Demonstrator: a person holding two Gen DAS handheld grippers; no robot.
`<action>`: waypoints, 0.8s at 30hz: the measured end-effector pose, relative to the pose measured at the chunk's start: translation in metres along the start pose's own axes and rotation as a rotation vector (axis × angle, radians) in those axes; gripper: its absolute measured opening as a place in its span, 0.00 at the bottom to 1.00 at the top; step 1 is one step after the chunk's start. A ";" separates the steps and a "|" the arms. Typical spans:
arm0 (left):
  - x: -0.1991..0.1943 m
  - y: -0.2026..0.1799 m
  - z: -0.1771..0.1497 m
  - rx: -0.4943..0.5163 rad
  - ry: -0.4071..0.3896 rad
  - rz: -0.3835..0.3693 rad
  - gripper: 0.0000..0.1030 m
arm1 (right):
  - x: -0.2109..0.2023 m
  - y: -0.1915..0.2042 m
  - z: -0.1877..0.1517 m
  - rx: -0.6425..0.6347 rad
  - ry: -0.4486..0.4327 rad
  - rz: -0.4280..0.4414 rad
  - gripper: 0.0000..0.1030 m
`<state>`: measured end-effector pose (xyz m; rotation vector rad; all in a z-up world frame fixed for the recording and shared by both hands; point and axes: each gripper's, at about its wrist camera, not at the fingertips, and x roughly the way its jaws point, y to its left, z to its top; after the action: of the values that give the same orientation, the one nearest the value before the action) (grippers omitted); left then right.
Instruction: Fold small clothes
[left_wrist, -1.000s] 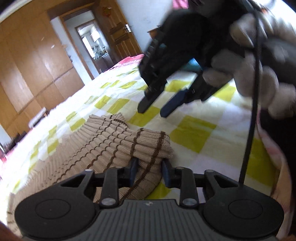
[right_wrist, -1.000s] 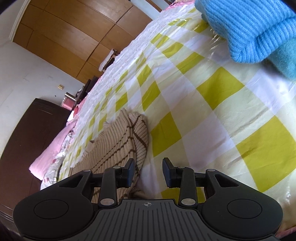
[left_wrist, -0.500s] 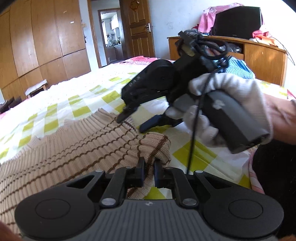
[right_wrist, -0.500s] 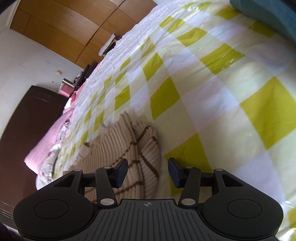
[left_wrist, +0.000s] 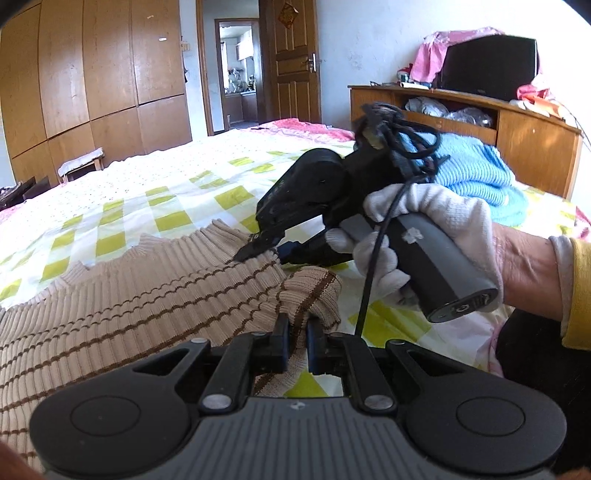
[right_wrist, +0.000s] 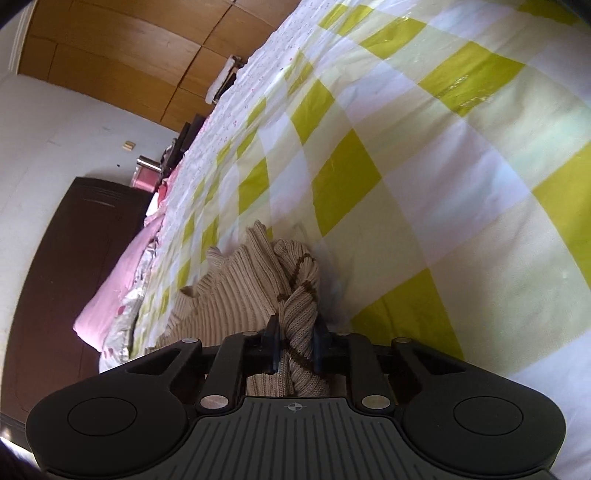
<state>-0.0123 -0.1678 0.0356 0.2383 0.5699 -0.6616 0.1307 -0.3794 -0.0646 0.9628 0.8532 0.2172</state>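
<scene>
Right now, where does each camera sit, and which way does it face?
Left wrist: on the left claw, looking across the bed toward the door; shows the gloved right hand holding the right claw.
Right wrist: on the right claw, looking down along the bed toward a dark cabinet; no hand shows.
Shared: the beige striped sweater, pinched by both claws, on the checked bedcover.

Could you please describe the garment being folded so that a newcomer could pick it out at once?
Start from the bed with the yellow-and-white checked sheet. The beige ribbed sweater lies spread across its near side, both grippers pinching its edge. Thin brown stripes set it apart from the plain blue knit farther back.
</scene>
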 end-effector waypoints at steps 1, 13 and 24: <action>-0.001 0.002 0.001 -0.017 -0.003 -0.005 0.16 | -0.004 0.001 -0.001 0.006 -0.006 0.013 0.15; -0.063 0.085 -0.004 -0.402 -0.128 -0.023 0.15 | -0.018 0.077 -0.007 0.043 -0.062 0.119 0.15; -0.136 0.189 -0.065 -0.688 -0.284 0.223 0.12 | 0.075 0.226 -0.045 -0.180 0.051 0.117 0.14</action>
<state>-0.0064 0.0715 0.0655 -0.4269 0.4584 -0.2483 0.1920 -0.1815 0.0611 0.8413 0.8099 0.4138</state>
